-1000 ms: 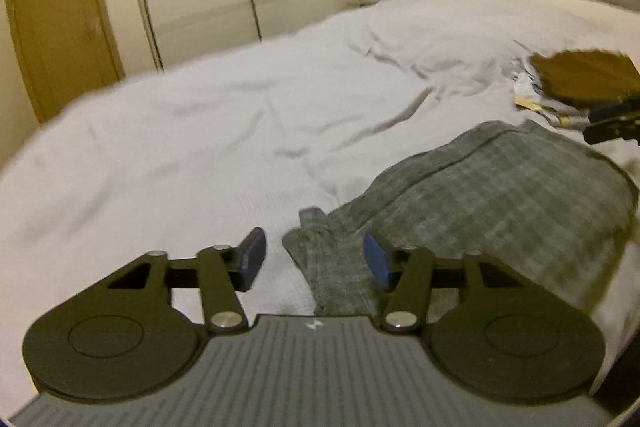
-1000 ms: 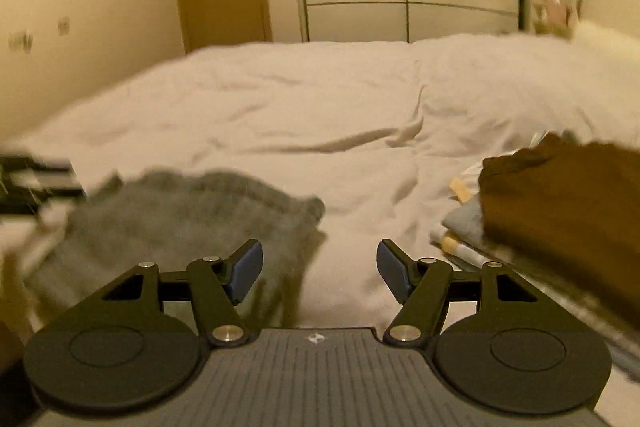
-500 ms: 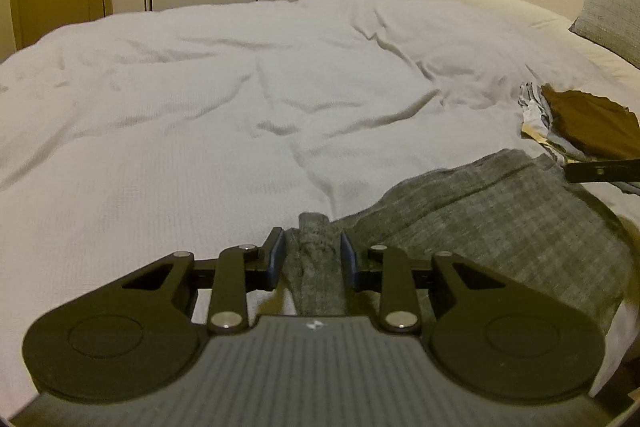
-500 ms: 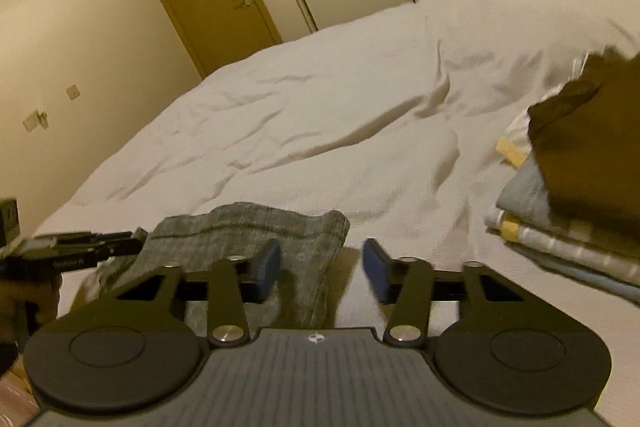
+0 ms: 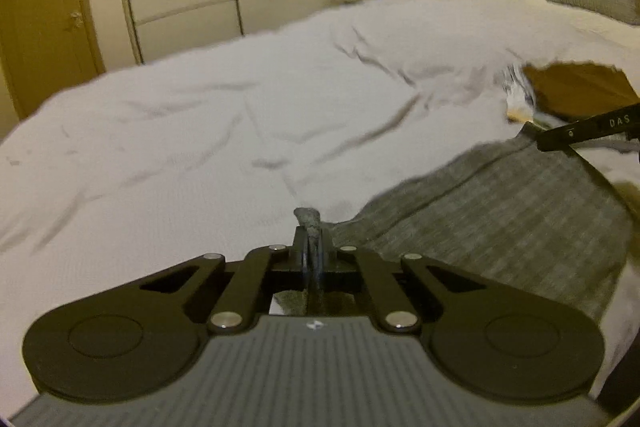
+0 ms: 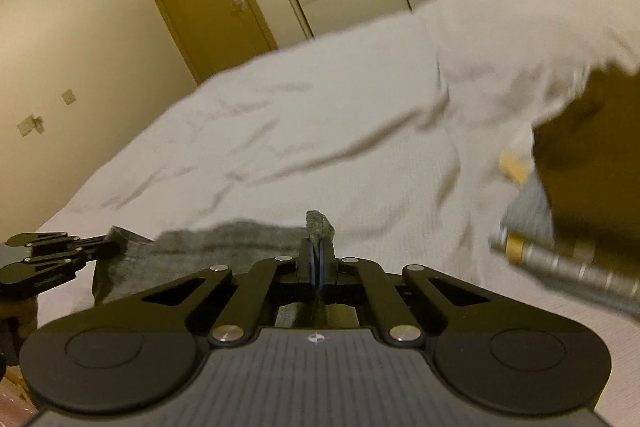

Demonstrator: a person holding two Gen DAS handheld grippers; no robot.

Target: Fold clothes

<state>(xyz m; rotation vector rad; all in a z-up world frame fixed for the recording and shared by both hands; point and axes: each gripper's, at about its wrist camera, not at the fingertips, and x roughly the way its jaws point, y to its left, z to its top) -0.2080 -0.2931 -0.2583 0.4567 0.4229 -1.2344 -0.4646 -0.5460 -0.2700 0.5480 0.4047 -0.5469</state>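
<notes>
Bed (image 5: pixel 200 147): both tools pinch grey garment (image 5: pixel 500 203).

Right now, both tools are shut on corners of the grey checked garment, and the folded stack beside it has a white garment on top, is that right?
Not quite: the stack's top garment is brown, as the right wrist view shows. Both the left tool and right tool are shut on the grey checked garment.

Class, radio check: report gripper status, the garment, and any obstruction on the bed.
Left gripper shut on grey checked garment. Right gripper shut on its other corner. Folded clothes stack beside it, apart. Nothing blocking.
</notes>
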